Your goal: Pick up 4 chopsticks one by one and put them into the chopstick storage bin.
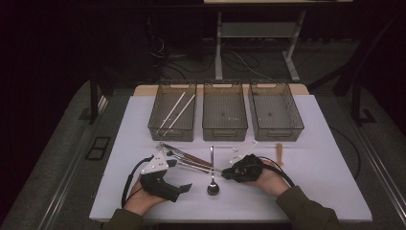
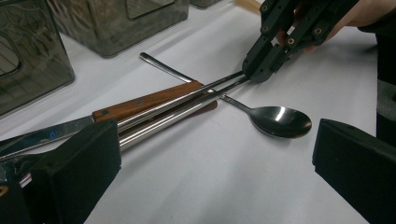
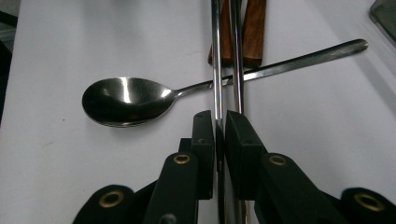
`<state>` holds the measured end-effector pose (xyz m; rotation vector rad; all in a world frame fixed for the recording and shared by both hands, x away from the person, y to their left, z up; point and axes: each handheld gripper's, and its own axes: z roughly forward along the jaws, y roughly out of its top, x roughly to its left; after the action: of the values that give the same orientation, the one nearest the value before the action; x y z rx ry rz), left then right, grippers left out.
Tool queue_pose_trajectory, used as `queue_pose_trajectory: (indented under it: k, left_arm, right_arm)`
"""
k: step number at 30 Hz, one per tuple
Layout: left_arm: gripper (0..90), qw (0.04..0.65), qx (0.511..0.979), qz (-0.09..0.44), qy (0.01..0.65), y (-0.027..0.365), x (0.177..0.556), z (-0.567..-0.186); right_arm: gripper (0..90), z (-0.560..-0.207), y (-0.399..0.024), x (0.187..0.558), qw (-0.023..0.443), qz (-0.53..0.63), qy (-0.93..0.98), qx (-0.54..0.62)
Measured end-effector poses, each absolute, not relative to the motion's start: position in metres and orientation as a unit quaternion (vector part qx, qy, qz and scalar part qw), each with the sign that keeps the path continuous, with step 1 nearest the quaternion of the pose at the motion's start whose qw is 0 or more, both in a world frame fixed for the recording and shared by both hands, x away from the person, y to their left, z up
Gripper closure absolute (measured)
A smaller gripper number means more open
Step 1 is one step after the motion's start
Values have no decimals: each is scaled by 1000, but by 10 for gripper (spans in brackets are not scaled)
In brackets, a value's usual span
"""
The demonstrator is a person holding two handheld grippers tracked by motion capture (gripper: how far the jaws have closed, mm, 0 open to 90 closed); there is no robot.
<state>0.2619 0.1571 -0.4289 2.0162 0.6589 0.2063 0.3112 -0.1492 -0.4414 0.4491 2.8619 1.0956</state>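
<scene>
L claw nearest, jaws wide, nothing held. At its 2 o'clock R claw pinched shut on metal chopsticks, which cross the spoon on the desk. Lift straight, keep pair level, avoid dragging spoon. Bins at 12

Your black two-jaw left gripper bears a grey three-cornered plate; the black right gripper shows brass-ringed screws; your sleeves are olive.
</scene>
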Motion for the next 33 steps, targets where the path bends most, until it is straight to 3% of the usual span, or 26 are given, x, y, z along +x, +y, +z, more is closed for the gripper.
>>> queue_pose_trajectory:
  k: [33]
  left_arm:
    - [0, 482, 830, 83, 269, 156, 262, -429]
  right_arm:
    - [859, -445, -145, 306, 44, 345, 928, 131]
